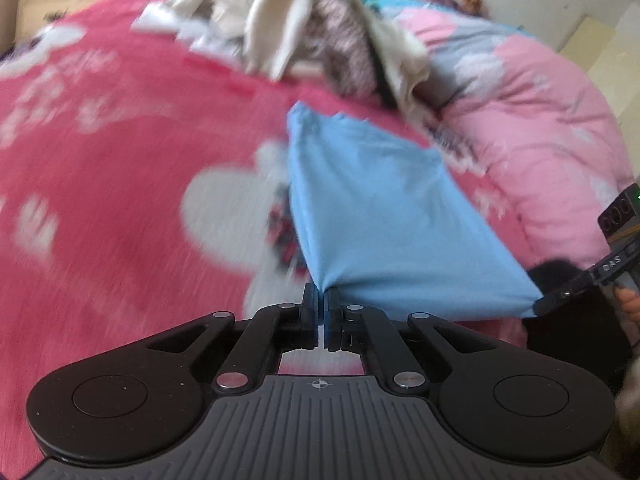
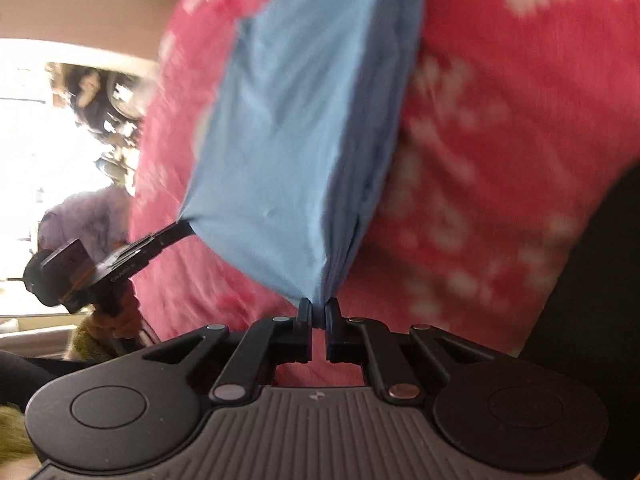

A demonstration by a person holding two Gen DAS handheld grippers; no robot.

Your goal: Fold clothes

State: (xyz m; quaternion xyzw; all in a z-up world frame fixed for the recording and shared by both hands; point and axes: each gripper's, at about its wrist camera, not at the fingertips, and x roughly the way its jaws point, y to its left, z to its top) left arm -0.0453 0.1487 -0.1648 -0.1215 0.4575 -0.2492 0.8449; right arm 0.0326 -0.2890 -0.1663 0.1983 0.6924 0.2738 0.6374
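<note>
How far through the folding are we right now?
Done: the blue garment already looks folded into layers. In hand: left claw and right claw each pinch a near corner of it over the red blanket. Left: a heap of unfolded clothes at the far side of the bed.

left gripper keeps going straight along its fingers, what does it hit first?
The blue garment that the left gripper is already shut on lies straight ahead. Past it, probably the heap of unfolded clothes on the red blanket; depth unclear.
</note>
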